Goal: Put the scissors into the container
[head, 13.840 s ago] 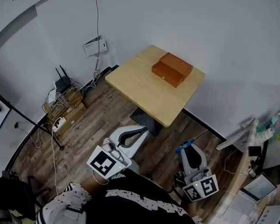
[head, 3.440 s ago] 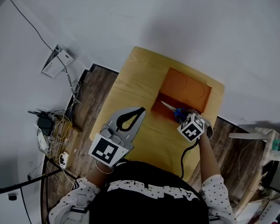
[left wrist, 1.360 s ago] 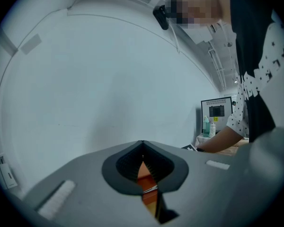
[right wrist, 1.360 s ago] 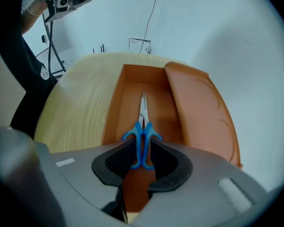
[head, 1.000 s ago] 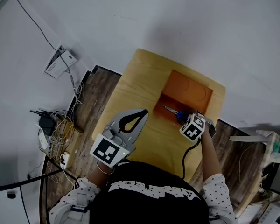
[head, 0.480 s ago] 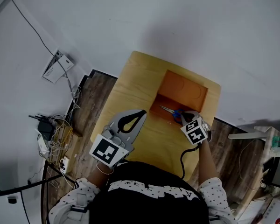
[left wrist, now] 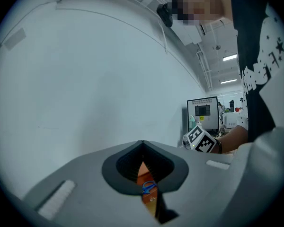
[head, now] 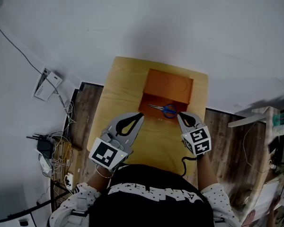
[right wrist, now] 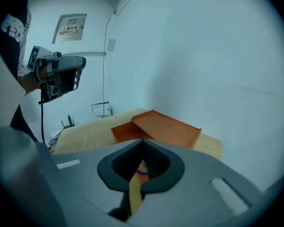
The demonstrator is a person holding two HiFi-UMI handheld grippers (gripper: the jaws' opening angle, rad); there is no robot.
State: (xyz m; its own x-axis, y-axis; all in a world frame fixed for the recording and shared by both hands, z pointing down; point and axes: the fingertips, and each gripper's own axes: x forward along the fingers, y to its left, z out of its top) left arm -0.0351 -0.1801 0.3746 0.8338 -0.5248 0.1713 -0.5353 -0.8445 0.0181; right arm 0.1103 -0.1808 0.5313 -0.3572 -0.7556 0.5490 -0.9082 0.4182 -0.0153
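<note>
- Head view: scissors [head: 163, 109] with blue handles lie flat inside the container [head: 166, 85], an orange box with its lid tipped open toward the wall. The blades point to the picture's left.
- The container stands at the far end of a pale wooden surface [head: 120, 89], close to the white wall.
- Left hand-held gripper [head: 139, 117]: held over the surface, just beside the container's near left corner. The left gripper view shows its jaws pressed together with nothing between them.
- Right hand-held gripper [head: 181, 115]: at the container's near right corner, apart from the scissors. The right gripper view shows its jaws pressed together and empty.
- Writing: the cube on each hand-held gripper carries black-and-white square markers, no letters.
- Wall notice [right wrist: 69, 29] in the right gripper view has a red-and-yellow heading; the print is too small to read.
- Monitor [left wrist: 202, 115] in the left gripper view: its screen text is illegible.
- The person's black shirt [head: 151, 197] has white lettering that cannot be read.
</note>
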